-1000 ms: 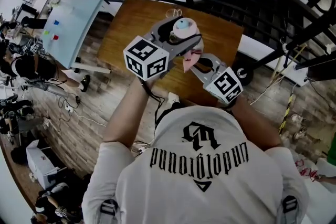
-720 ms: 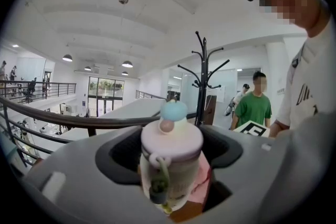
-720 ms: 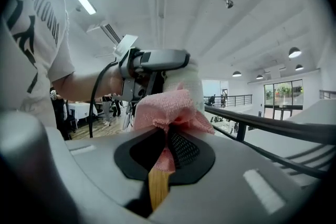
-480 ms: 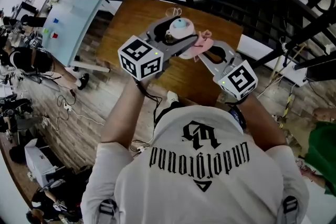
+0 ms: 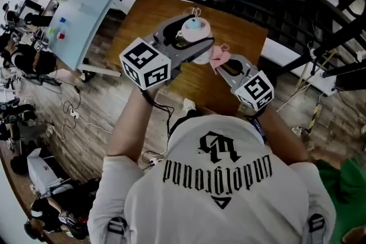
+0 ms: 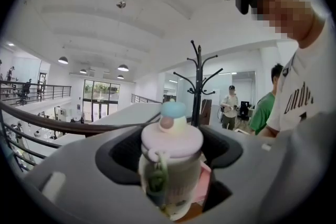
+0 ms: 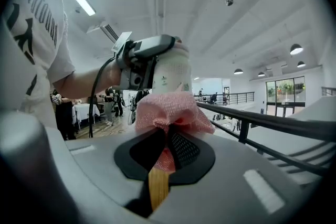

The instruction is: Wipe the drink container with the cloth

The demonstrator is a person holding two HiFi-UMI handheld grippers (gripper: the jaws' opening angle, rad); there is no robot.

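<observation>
My left gripper (image 6: 170, 173) clamps the pink-lidded drink bottle (image 6: 171, 152) upright — the pink mesh cloth (image 7: 173, 111), pinched in my right gripper (image 7: 167, 140)'s jaws, sits just beside its lower side.

Left gripper (image 5: 197, 37): jaws are clamping the drink bottle (image 6: 170, 165), which is being held up ahead of the chest.
Right gripper (image 5: 222, 63): jaws are pinching the pink cloth (image 7: 170, 110), just beside the left gripper.
Forearms: both are reaching forward, bare, and angling inward.

Bright, even light from ceiling lamps (image 6: 123, 67) and tall windows (image 6: 100, 96). Fisheye bending, black corners. Close foreground blurs.
</observation>
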